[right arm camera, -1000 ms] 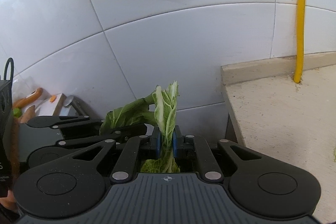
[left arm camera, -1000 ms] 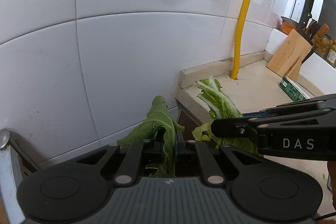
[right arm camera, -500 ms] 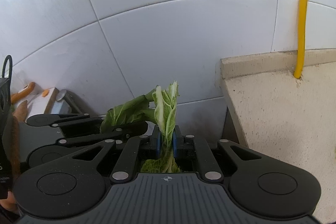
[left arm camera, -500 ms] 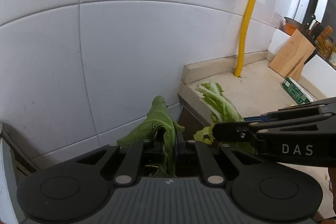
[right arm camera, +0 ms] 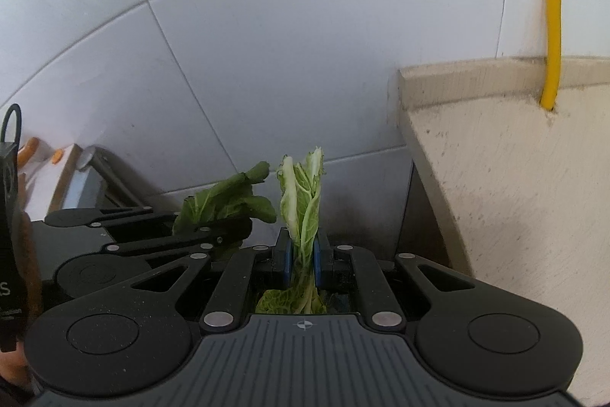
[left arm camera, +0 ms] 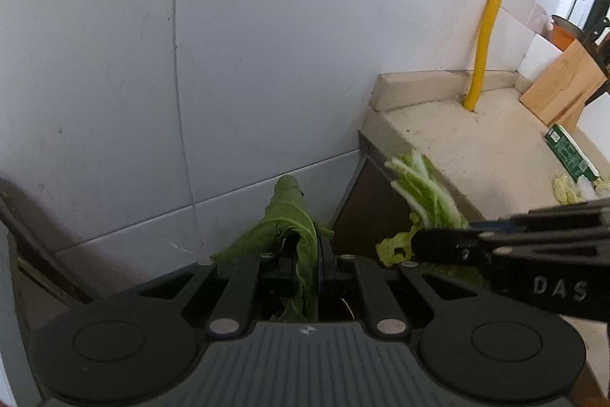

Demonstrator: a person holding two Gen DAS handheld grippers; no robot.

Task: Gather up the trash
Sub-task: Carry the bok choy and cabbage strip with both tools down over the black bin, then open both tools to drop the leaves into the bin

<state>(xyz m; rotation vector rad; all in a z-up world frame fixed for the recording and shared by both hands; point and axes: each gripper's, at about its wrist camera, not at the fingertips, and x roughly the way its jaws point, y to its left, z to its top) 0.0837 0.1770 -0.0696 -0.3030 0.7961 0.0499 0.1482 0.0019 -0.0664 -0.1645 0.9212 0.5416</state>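
Both grippers lower, counter edge [right arm camera: 431,178] beside

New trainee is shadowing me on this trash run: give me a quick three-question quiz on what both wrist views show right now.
1. True or false: the left gripper holds nothing.
2. What does the right gripper pinch? A) pale stalky leaf B) green packet C) knife
3. Which coloured pipe meets the countertop at the wall?

Key:
1. False: it is shut on a dark green leaf.
2. A: the pale stalky leaf.
3. The yellow pipe.
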